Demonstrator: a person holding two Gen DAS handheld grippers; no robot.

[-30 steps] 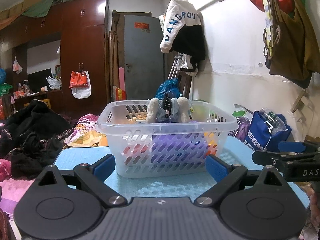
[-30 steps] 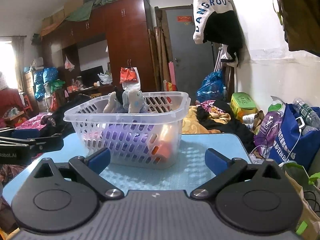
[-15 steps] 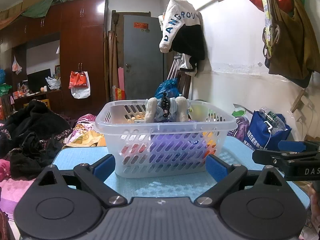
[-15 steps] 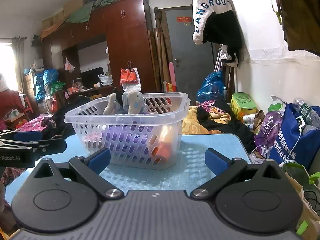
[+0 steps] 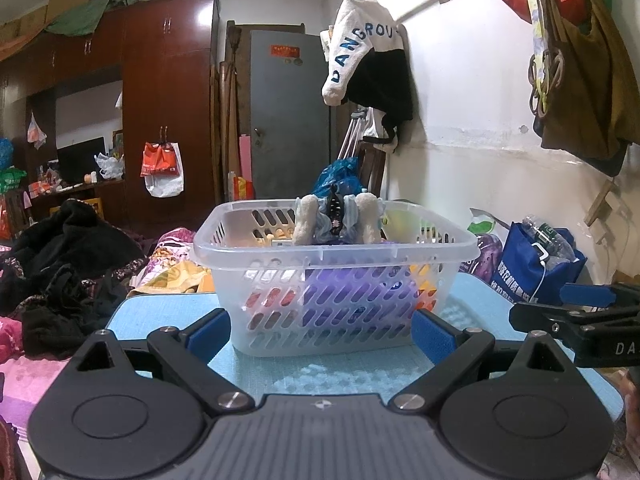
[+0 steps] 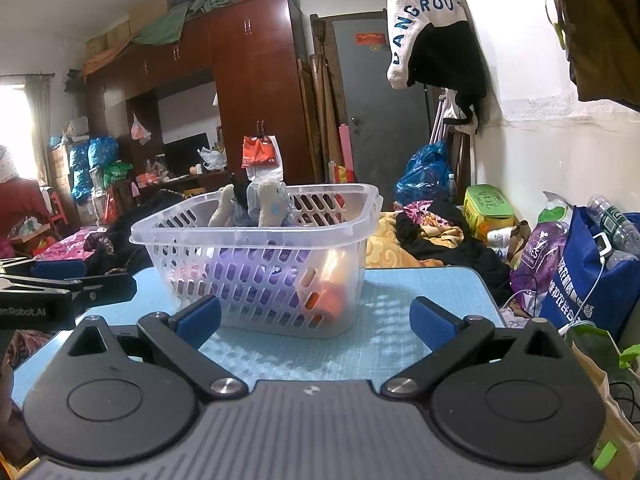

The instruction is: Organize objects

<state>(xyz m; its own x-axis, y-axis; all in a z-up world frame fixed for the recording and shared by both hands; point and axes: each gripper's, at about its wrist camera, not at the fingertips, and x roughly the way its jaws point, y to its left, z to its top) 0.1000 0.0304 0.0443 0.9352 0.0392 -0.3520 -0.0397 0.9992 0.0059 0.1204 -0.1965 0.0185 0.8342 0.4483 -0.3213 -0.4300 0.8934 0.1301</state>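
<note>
My left gripper (image 5: pixel 320 330) is spread wide and holds nothing. It sits low over the blue desk (image 5: pixel 168 316). The clear basket (image 5: pixel 336 276) stands on the desk right in front of it, near its blue pads (image 5: pixel 209 332), and I cannot tell if they touch. A soft toy (image 5: pixel 336 220) pokes up out of the basket, with purple and orange things under it. My right gripper (image 6: pixel 316 320) is wide too, and empty. From there the basket (image 6: pixel 264 268) sits a bit to the left, just ahead of the left pad.
</note>
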